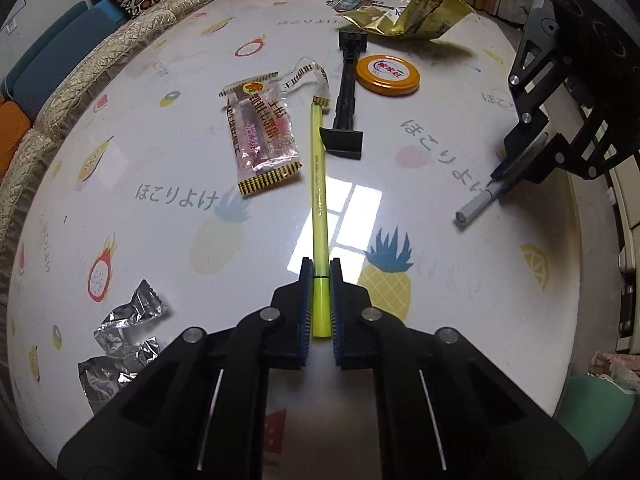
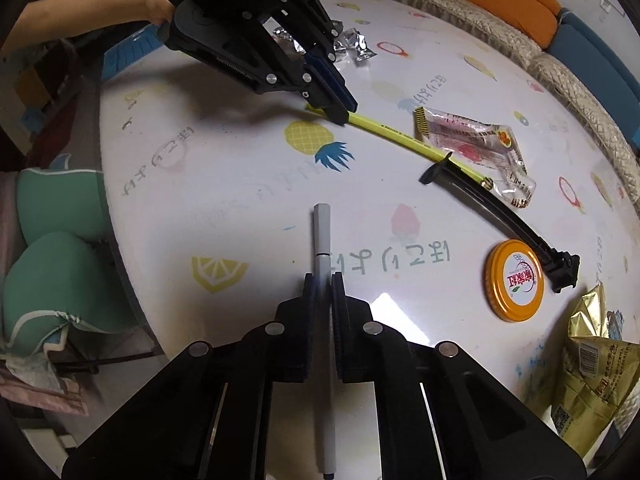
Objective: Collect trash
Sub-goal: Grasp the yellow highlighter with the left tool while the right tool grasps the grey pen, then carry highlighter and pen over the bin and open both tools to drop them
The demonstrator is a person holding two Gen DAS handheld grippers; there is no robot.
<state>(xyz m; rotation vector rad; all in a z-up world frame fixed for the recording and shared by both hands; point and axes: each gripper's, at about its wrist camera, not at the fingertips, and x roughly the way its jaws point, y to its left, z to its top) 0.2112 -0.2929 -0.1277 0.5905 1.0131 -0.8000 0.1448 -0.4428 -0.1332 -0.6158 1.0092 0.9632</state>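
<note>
My left gripper (image 1: 321, 270) is shut on a yellow pen (image 1: 319, 184) that lies on the fruit-print table (image 1: 160, 220); its far tip reaches a clear snack wrapper (image 1: 260, 136). In the right wrist view that gripper (image 2: 340, 114) pinches the yellow pen (image 2: 400, 136) near its end. My right gripper (image 2: 322, 282) is shut on a grey-white pen (image 2: 322, 232), which runs back between the fingers. From the left wrist view the right gripper (image 1: 504, 178) holds the grey pen (image 1: 476, 206) down on the table.
A crumpled silver wrapper (image 1: 120, 340) lies near left. A black plastic tool (image 1: 348, 96), an orange jar lid (image 1: 388, 76) and a gold foil bag (image 1: 412, 16) sit farther off. A quilted sofa edge (image 1: 80, 80) borders the table. A forearm (image 2: 80, 12) holds the left gripper.
</note>
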